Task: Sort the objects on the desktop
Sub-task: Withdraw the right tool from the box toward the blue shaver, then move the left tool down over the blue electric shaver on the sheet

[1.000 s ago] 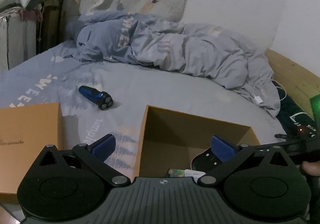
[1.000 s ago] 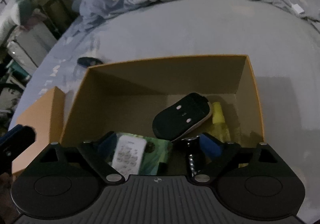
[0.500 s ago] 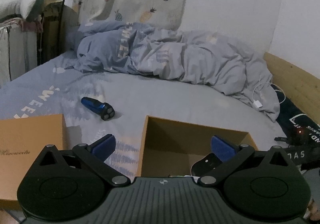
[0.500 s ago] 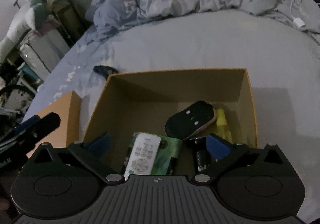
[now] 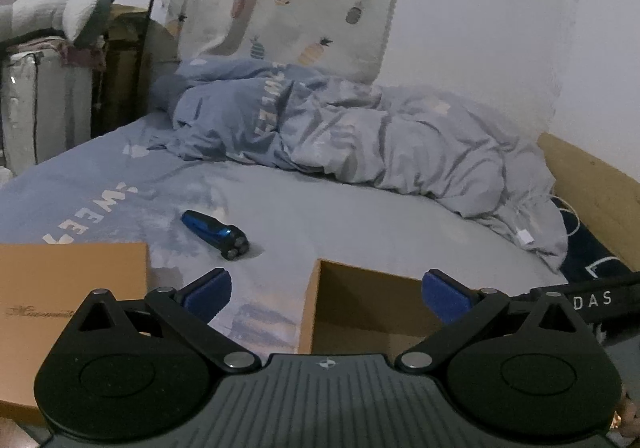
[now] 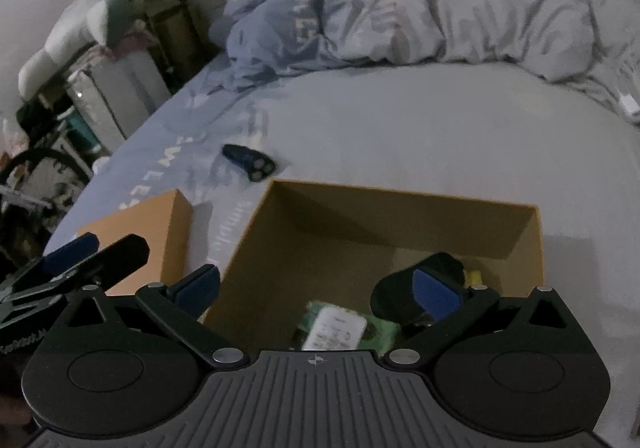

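Right wrist view: the right gripper (image 6: 316,288) hangs empty above the open box (image 6: 536,248), jaws spread wide, with the remote (image 6: 336,328) and mouse (image 6: 392,292) lying inside. The left gripper (image 5: 326,290) is also spread and empty. Beyond the box's far left corner, the blue shaver (image 5: 216,234) lies alone on the bed sheet (image 5: 360,216), probably next. Approach low, span its narrow body crosswise, and close firmly before lifting.

The bed sheet (image 5: 100,204) carries pale capitals "SWEE", cut off; the crumpled duvet (image 5: 264,108) shows "WEE"; a dark item (image 5: 596,298) at right reads "DAS"; the lid's (image 5: 40,314) script is unreadable.
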A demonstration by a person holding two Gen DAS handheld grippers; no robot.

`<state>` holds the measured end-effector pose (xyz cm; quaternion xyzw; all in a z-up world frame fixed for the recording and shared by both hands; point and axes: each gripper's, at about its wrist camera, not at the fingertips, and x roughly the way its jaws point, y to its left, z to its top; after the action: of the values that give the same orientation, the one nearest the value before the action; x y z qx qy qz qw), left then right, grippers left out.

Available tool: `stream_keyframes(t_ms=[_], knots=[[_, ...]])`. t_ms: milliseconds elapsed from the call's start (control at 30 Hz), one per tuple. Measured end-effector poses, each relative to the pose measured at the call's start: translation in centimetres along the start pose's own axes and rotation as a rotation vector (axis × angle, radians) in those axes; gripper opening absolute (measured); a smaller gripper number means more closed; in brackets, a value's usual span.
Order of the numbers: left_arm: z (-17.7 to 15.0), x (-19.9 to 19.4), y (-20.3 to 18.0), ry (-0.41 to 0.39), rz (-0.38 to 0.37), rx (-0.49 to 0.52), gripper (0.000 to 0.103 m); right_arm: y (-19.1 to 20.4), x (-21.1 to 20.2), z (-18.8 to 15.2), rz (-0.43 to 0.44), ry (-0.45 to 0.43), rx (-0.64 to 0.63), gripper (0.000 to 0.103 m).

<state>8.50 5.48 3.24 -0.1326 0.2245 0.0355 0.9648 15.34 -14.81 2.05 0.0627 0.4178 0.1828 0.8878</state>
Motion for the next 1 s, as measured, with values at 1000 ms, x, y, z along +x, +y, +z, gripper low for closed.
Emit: stream_keyframes(t_ms=[1000], knots=[[12.6, -1.5, 8.2, -0.148, 0.193, -0.236, 0.103, 11.4, -0.6, 18.6, 0.193, -0.114, -0.326, 0.103]])
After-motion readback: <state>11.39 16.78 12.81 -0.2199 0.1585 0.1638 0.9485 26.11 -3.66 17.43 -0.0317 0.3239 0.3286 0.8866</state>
